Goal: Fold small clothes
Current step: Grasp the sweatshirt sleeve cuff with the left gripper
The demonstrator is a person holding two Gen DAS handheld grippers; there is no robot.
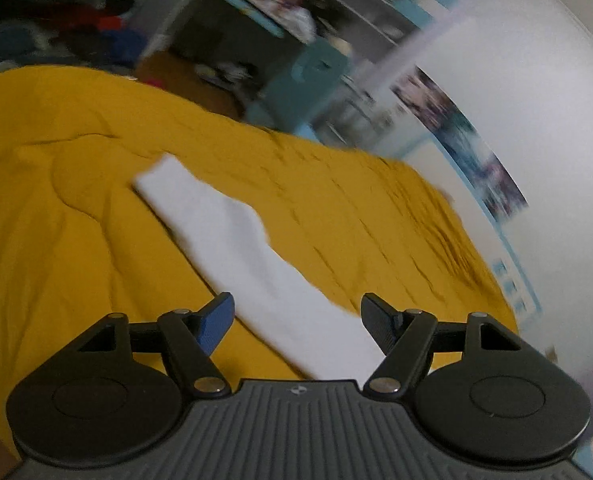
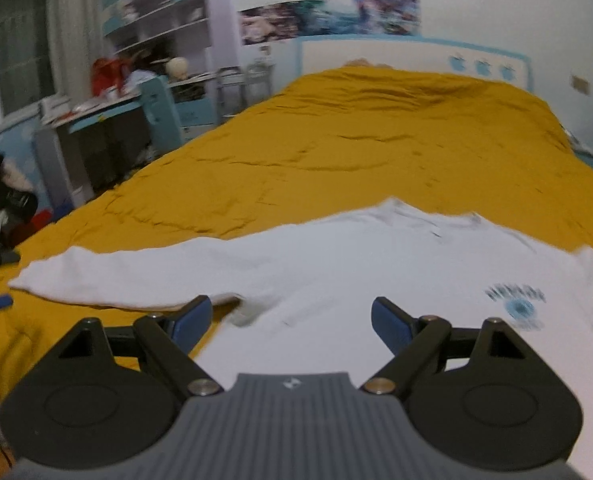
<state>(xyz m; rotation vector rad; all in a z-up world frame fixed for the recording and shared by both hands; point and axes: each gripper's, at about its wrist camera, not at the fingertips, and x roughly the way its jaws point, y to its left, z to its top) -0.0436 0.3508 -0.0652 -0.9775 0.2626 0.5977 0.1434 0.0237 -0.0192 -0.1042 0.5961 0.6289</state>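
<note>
Both the left gripper (image 1: 296, 316) and right gripper (image 2: 292, 316) hang spread and empty over the white shirt (image 2: 336, 264), lying mid-frame on the yellow bed (image 2: 376, 140). Pinching bedcover along with the sleeve (image 1: 216, 220) could drag both.

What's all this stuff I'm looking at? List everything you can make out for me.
Shirt: one, white, long-sleeved, with a blue print, spread flat on the bed.
Sleeve: one, white, stretched out straight across the cover.
Bed cover: one, mustard yellow, wrinkled, over the whole bed.
Headboard: one, white with blue trim, at the bed's far end.
Posters: a row, bluish, on the wall above the headboard.
Desk: one, blue and white, cluttered, left of the bed.
Shelves: one unit, white and blue, above the desk.
Left gripper: one, black, open, above the sleeve.
Right gripper: one, black with blue pads, open, over the shirt.
</note>
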